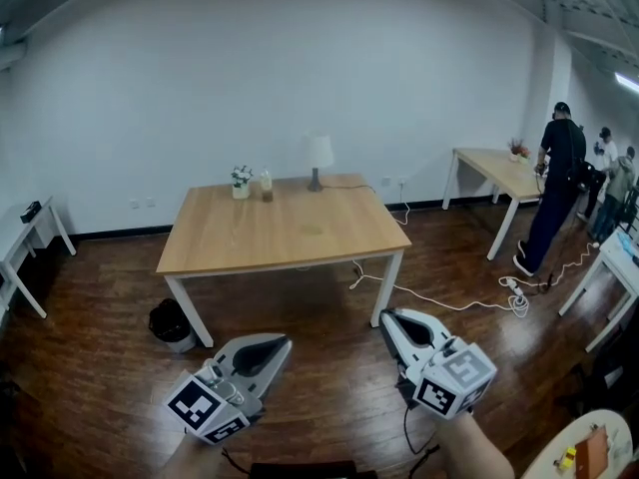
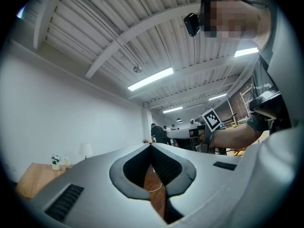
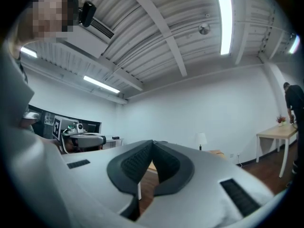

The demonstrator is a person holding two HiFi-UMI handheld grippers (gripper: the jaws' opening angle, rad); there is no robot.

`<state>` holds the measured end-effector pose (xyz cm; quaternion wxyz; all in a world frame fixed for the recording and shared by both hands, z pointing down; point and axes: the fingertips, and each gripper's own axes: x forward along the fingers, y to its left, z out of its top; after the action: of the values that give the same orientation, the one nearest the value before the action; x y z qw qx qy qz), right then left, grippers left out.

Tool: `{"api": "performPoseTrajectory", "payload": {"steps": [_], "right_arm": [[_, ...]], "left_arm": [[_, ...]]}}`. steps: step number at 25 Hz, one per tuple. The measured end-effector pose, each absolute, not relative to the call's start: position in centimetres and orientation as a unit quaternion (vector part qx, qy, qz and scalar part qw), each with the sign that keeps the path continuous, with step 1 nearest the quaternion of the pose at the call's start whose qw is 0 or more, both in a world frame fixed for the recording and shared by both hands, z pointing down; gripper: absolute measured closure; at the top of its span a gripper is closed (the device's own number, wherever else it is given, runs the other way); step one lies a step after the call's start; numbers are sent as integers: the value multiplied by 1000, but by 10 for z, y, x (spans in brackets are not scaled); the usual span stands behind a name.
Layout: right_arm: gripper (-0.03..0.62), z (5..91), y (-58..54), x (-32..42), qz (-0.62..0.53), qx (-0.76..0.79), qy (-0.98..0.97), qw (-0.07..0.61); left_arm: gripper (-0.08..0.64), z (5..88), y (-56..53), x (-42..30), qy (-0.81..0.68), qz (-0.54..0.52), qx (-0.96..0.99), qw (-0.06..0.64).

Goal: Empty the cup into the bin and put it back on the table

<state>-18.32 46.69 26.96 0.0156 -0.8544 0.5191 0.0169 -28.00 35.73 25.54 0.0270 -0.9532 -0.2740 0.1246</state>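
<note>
In front of the table (image 1: pixel 285 236), the left gripper (image 1: pixel 287 342) and right gripper (image 1: pixel 386 317) pointed forward side by side, jaws closed and empty. The cup (image 1: pixel 267 188) stood at its far edge

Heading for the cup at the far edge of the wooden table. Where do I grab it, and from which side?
Probably the side wall of the small upright cup, clear with a brownish base, about mid-height, coming level from the wooden table's near edge. In the head view a white flower pot stands close on its left and a white lamp to its right, so the front is the freest approach.
</note>
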Motion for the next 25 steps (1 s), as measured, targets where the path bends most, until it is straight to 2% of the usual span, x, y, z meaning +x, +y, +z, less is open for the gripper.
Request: {"api": "performPoseTrajectory", "payload": {"steps": [11, 25], "right_arm": [[591, 275, 437, -117, 13, -852, 523, 16], [589, 267, 412, 21, 20, -835, 550, 20]], "left_arm": [[560, 267, 336, -215, -277, 115, -954, 17], [560, 251, 308, -83, -240, 118, -963, 37]]}}
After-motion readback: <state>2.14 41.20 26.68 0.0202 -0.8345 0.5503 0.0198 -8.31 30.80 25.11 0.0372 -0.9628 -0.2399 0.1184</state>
